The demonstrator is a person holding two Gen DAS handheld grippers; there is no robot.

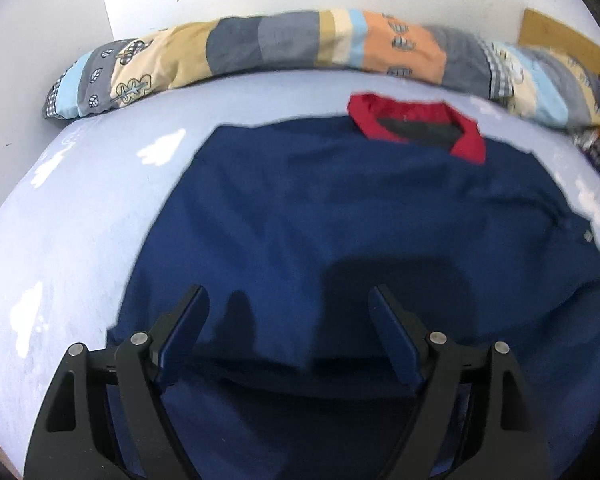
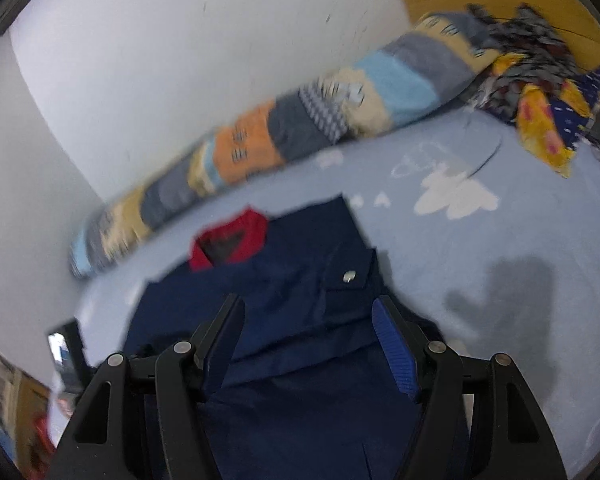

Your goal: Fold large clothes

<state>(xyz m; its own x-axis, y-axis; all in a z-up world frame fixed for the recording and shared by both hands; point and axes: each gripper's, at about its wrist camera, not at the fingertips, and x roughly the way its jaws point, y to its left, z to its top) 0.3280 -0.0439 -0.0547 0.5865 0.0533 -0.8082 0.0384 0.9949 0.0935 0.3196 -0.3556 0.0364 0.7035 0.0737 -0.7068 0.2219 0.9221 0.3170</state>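
Both spread, nothing pinched: left gripper [image 1: 288, 294], right gripper [image 2: 310, 304]. Just ahead and beneath on pale blue bedsheet [image 1: 80, 208]: dark navy red-collared jacket [image 1: 340, 208]. Risks: pinching bedsheet too, uneven grabs skewing fold.

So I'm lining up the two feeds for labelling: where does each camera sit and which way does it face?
Left wrist: on the left gripper, looking down along its open fingers at the navy garment on the bed.
Right wrist: on the right gripper, open, tilted over the garment's snap flap.
Both share: red collar, patchwork bolster, blue sheet.
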